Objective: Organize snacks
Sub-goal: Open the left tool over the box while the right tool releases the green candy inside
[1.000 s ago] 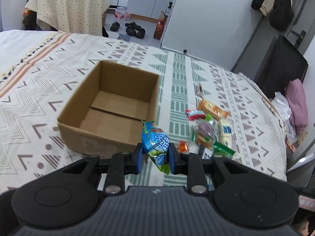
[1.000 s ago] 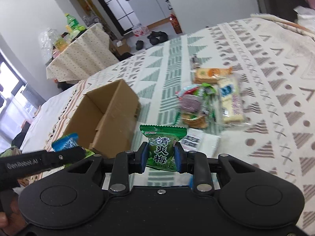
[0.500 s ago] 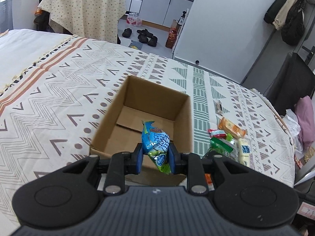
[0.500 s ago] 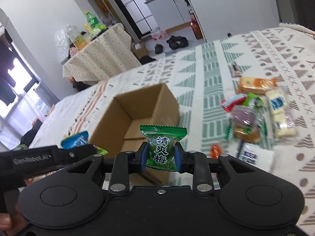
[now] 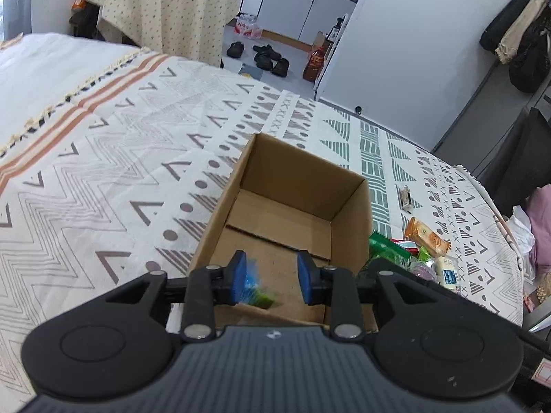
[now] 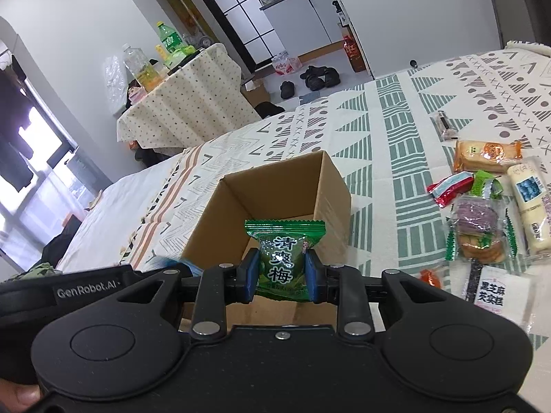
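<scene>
My left claw [image 5: 272, 277] hangs over the near edge of the cardboard box [image 5: 289, 220], its pads spread apart; the blue snack packet [image 5: 256, 289], blurred, sits low beside the left pad, where half a second ago it was clamped. My right claw [image 6: 281, 275] is clamped on the green plum candy [image 6: 284, 258] at lower centre, above the box's near rim. The box interior is open room. The remaining snacks [image 6: 482, 227] lie on the bed [image 5: 103, 172] at right of the frame, apart from the box wall.
</scene>
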The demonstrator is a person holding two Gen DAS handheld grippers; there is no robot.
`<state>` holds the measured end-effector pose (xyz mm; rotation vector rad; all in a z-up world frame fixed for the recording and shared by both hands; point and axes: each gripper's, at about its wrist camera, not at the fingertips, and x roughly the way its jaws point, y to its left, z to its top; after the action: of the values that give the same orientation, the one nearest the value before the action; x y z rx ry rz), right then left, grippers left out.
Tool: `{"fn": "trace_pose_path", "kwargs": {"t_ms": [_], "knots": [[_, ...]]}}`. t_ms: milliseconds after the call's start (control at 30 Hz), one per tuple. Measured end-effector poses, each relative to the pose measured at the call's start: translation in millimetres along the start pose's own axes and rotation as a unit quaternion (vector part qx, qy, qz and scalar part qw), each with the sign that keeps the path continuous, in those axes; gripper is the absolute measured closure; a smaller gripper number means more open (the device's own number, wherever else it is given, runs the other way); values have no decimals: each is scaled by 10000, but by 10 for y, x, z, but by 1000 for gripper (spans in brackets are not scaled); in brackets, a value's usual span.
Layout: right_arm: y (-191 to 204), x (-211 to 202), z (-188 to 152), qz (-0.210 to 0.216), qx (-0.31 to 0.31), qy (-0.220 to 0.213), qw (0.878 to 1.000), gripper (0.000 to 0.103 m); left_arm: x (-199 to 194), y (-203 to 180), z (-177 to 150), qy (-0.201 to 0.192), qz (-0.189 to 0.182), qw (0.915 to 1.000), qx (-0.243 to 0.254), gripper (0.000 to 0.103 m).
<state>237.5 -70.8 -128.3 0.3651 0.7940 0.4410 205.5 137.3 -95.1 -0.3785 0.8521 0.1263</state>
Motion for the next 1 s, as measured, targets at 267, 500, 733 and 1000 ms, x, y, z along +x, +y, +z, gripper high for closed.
{"fn": "trace_pose_path", "kwargs": {"t_ms": [267, 500, 733, 1000], "knots": [[80, 79, 21, 40, 14, -7, 10000, 76, -94, 162, 8, -34, 195, 9997, -105, 56], [206, 88, 44, 308, -53, 21, 9995, 71, -202, 238, -11, -27, 390, 9990, -215, 38], [144, -139, 73, 185, 62, -125, 9997, 38, -292, 143, -66, -40, 622, 9980, -117, 21], [-16, -498, 15, -265, -46, -167, 9995, 19, -410, -40, -196, -50, 627, 9980, -91, 11]]}}
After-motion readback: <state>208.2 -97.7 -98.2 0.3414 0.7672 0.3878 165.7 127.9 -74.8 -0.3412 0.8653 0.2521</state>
